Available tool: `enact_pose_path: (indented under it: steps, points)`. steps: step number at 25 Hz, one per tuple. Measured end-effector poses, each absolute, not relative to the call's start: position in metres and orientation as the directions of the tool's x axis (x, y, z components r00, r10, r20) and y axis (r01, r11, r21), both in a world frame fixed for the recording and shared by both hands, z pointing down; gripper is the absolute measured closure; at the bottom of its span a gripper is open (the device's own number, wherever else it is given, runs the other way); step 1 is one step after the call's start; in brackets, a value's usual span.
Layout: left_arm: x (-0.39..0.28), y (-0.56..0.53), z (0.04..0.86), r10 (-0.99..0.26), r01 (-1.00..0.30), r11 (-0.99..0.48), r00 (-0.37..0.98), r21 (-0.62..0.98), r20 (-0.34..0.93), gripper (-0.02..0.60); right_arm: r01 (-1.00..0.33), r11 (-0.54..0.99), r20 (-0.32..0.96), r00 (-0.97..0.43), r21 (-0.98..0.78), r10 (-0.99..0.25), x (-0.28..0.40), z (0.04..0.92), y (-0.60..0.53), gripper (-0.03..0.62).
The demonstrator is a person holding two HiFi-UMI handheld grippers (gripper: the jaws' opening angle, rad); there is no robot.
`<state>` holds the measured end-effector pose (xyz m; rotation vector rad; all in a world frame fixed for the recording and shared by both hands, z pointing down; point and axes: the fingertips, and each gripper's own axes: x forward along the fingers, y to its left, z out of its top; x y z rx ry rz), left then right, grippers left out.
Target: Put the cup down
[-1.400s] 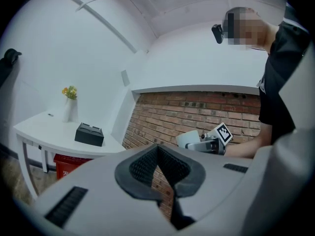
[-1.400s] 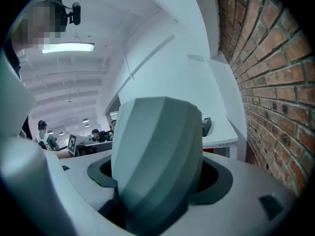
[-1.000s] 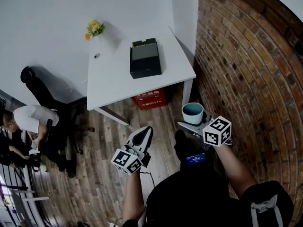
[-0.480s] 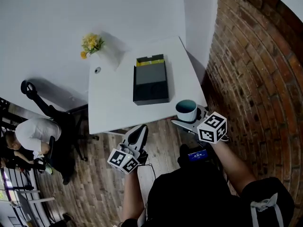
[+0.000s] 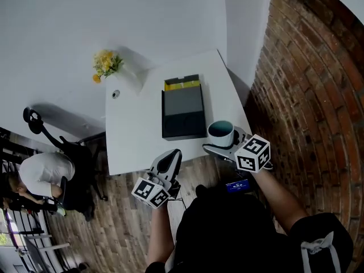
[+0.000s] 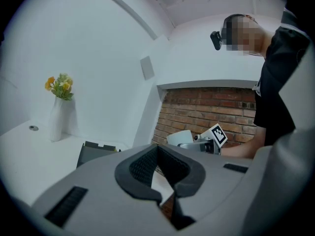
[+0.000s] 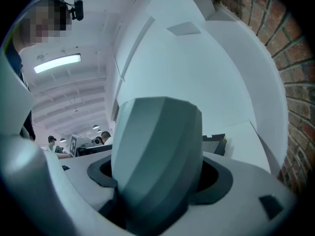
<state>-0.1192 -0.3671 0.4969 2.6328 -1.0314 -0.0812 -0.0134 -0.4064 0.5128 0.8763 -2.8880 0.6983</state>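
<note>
Cup: white faceted cup with teal inside (image 5: 220, 134), above the front right corner of the white table (image 5: 133, 135), just right of the open black box (image 5: 183, 114); can't tell if it touches the tabletop.
Right gripper (image 5: 224, 142): jaws spread wide, clamped on the cup.
Left gripper (image 5: 173, 157): jaws closed together, nothing held, at the table's front edge.
Right gripper view only: dark pads on both sides of the cup's faceted wall (image 7: 157, 156).
Head view only: teal interior; seated person (image 5: 40, 175) by the black chair.
Left gripper view only: yellow flowers (image 6: 59, 86) in a white vase (image 6: 57, 124), side-on.
Change: a second ago the cup hung over the wood floor, short of the table; the table now lies under it.
</note>
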Motion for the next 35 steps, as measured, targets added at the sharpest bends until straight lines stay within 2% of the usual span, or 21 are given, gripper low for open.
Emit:
enact_pose_path:
  steps: [15, 27, 35]
  points:
    - [-0.148, -0.381, 0.501, -0.567, -0.548, -0.770, 0.823, 0.327, 0.044, 0.573, -0.574, 0.703, 0.132, -0.805, -0.419, -0.578, -0.066, 0.494, -0.419, 0.200]
    - [-0.148, -0.381, 0.501, -0.595, -0.566, -0.751, 0.803, 0.340, 0.024, 0.573, -0.567, 0.712, 0.152, -0.814, -0.414, -0.560, -0.062, 0.499, -0.422, 0.200]
    - [-0.152, -0.378, 0.500, -0.629, -0.605, -0.725, 0.777, 0.331, 0.042, 0.573, -0.528, 0.688, 0.097, -0.822, -0.498, -0.561, -0.051, 0.497, -0.434, 0.200]
